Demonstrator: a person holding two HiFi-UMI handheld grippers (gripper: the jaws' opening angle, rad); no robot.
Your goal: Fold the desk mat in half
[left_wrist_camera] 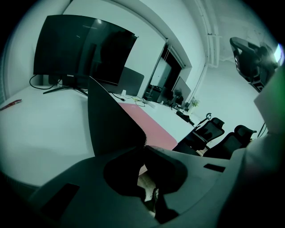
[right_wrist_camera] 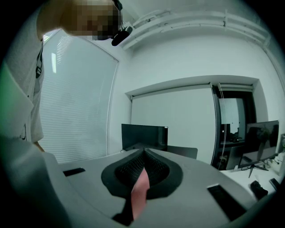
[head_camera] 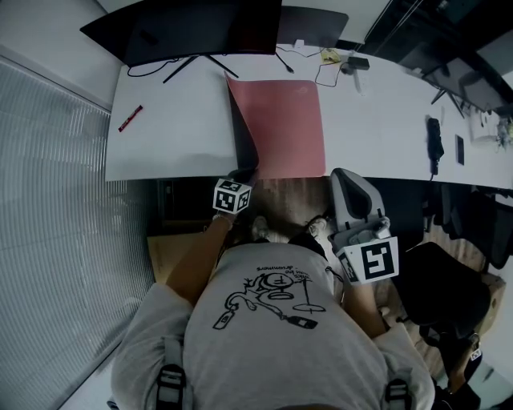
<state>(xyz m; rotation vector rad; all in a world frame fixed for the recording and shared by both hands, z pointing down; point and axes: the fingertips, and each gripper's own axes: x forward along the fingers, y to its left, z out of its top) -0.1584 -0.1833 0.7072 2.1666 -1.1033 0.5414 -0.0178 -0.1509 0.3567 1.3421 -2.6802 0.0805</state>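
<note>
The pink desk mat [head_camera: 284, 128] lies on the white desk [head_camera: 172, 132]. Its left edge stands lifted and shows the dark underside [head_camera: 244, 136]. My left gripper [head_camera: 245, 174] is shut on the mat's near left corner. In the left gripper view the dark sheet [left_wrist_camera: 111, 120] rises from the left gripper [left_wrist_camera: 143, 149], and the pink face [left_wrist_camera: 151, 127] lies beyond it. My right gripper [head_camera: 337, 176] is at the near right corner. In the right gripper view a pink strip of mat [right_wrist_camera: 140, 191] is pinched in the right gripper [right_wrist_camera: 143, 155].
A black monitor [head_camera: 192, 28] stands at the desk's far edge, with a second screen [head_camera: 313, 24] and cables beside it. A red pen [head_camera: 131, 118] lies far left. Black items [head_camera: 434, 140] lie on the desk's right part. A black office chair [head_camera: 437, 288] stands to my right.
</note>
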